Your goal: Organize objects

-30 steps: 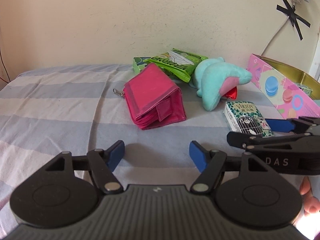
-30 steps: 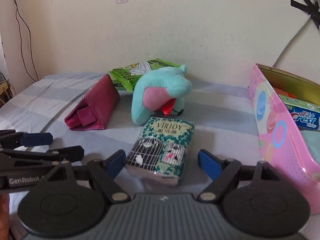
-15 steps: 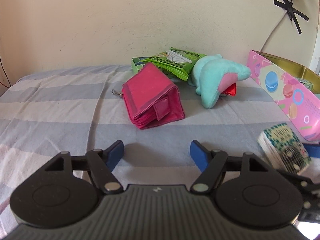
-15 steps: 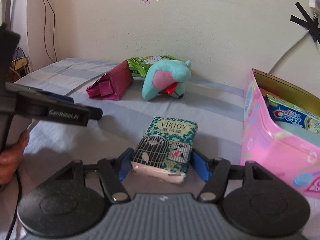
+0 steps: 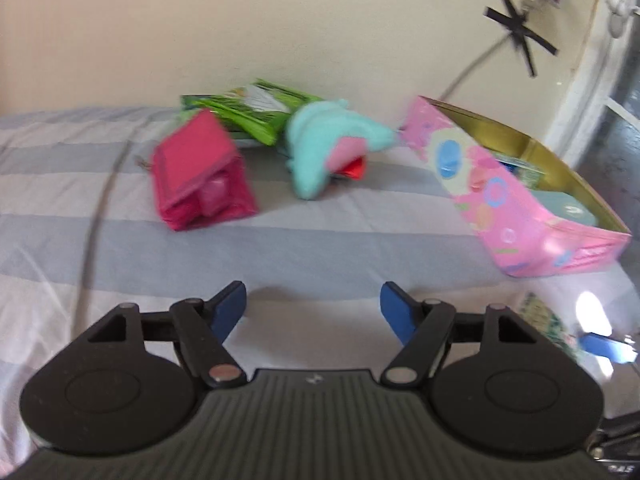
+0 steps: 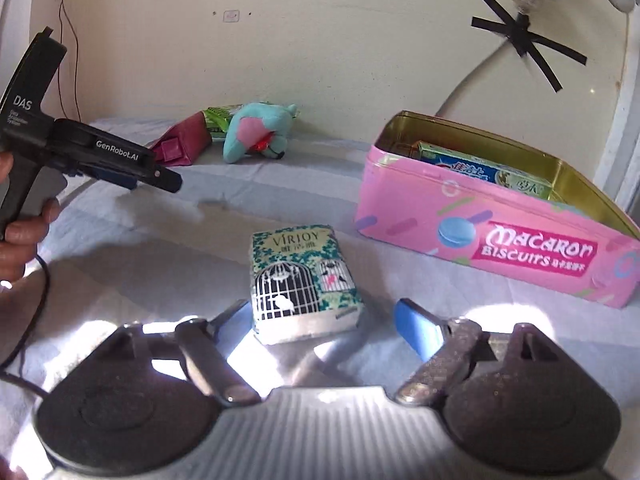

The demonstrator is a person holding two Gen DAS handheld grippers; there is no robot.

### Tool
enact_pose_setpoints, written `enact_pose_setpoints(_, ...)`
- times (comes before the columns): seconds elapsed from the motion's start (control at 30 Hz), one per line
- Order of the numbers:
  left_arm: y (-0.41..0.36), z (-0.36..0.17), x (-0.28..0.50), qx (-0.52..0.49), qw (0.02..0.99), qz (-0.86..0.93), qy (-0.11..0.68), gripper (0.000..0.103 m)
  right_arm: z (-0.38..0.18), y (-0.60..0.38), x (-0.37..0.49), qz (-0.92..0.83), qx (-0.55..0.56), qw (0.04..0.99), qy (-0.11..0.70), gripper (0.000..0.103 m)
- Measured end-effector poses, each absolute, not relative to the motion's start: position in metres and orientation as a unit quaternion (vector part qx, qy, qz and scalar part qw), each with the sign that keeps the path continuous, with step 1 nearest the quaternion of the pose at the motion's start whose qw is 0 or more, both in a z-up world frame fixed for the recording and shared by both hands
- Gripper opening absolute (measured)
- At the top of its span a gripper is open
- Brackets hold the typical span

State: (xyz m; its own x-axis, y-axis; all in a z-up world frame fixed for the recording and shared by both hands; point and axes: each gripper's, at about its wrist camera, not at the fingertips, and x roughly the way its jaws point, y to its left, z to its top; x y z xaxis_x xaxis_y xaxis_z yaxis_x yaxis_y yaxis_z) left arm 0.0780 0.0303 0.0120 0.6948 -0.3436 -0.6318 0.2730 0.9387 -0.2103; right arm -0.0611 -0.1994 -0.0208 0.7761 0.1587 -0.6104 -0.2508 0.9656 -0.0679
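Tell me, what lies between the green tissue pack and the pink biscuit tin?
Nothing: in the right wrist view only bare striped bedsheet separates the tissue pack from the tin.

Both wrist views low, facing wall; share pink tin [image 5: 516, 216]; left blurred, perhaps nearer.

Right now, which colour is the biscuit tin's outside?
Pink, with pastel shapes on the biscuit tin; clearest in the right wrist view.

The left gripper [image 5: 312, 307] hovers with jaws apart and empty; the right gripper's [image 6: 324, 322] jaws have just opened wide.
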Motion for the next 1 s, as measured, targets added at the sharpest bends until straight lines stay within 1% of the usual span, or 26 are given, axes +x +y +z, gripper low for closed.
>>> enact_pose_setpoints(0.17, -0.028, 0.020, 0.063, -0.016, 0.896, -0.256, 0.363, 0.075, -0.024, -0.199, -0.063, 0.126, -0.065, 0.941, 0.308, 0.081)
enact_pose_setpoints(0.27, -0.056, 0.018, 0.058, 0.020, 0.904, -0.259, 0.340, 0.076, -0.027, -0.190, -0.060, 0.128, -0.084, 0.940, 0.304, 0.080)
enact_pose_setpoints(0.3, -0.061, 0.015, 0.061, 0.028, 0.901, -0.268, 0.341, 0.076, -0.028, -0.189, -0.058, 0.126, -0.087, 0.940, 0.304, 0.079)
enact_pose_setpoints(0.33, -0.064, 0.010, 0.066, 0.029, 0.890, -0.282, 0.358, 0.075, -0.029, -0.189, -0.056, 0.130, -0.085, 0.939, 0.308, 0.072)
enact_pose_setpoints(0.37, -0.065, 0.006, 0.072, 0.014, 0.877, -0.300, 0.376, 0.075, -0.030, -0.191, -0.055, 0.143, -0.071, 0.937, 0.310, 0.061)
enact_pose_setpoints(0.4, -0.065, 0.004, 0.073, -0.008, 0.867, -0.317, 0.385, 0.064, -0.030, -0.195, -0.055, 0.153, -0.059, 0.936, 0.311, 0.056)
enact_pose_setpoints(0.43, -0.067, 0.005, 0.072, -0.024, 0.853, -0.340, 0.396, 0.054, -0.030, -0.197, -0.055, 0.155, -0.053, 0.937, 0.308, 0.055)
enact_pose_setpoints(0.47, -0.071, 0.009, 0.070, -0.018, 0.856, -0.336, 0.393, 0.054, -0.029, -0.199, -0.055, 0.157, -0.046, 0.938, 0.305, 0.054)
enact_pose_setpoints(0.53, -0.081, 0.029, 0.063, 0.002, 0.871, -0.333, 0.362, 0.054, -0.021, -0.204, -0.057, 0.158, -0.036, 0.945, 0.284, 0.054)
enact_pose_setpoints(0.7, -0.107, 0.092, 0.076, 0.023, 0.897, -0.348, 0.271, 0.054, 0.027, -0.222, -0.045, 0.133, -0.041, 0.972, 0.191, 0.054)
enact_pose_setpoints(0.8, -0.134, 0.105, 0.106, 0.031, 0.901, -0.352, 0.253, 0.060, 0.046, -0.233, -0.020, 0.100, -0.049, 0.981, 0.157, 0.054)
enact_pose_setpoints(0.87, -0.154, 0.098, 0.132, 0.038, 0.900, -0.342, 0.267, 0.060, 0.044, -0.244, 0.007, 0.077, -0.049, 0.982, 0.166, 0.055)
enact_pose_setpoints(1.0, -0.179, 0.077, 0.165, 0.052, 0.898, -0.320, 0.297, 0.060, 0.018, -0.263, 0.061, 0.065, -0.027, 0.972, 0.224, 0.055)
